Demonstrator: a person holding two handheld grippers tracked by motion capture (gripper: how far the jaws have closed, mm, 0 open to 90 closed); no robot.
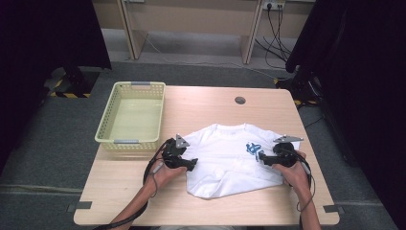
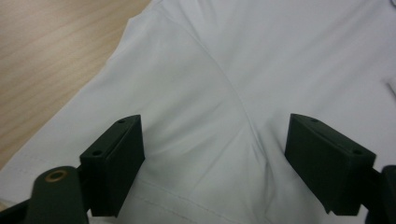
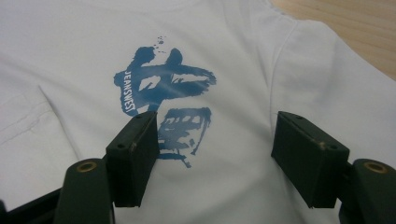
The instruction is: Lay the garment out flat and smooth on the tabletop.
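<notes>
On the counter: a white T-shirt (image 1: 234, 158) lies spread near the front edge, its blue print (image 3: 163, 100) face up.
Left hand-held gripper (image 1: 194, 164): jaws wide over the shirt's left side, nothing pinched.
Right hand-held gripper (image 1: 262, 157): jaws wide over the print, holding nothing.
Basket (image 1: 106, 122): yellow, well left of the shirt.

Black tongs (image 1: 194, 164), trailing cables, brass screws.
</notes>
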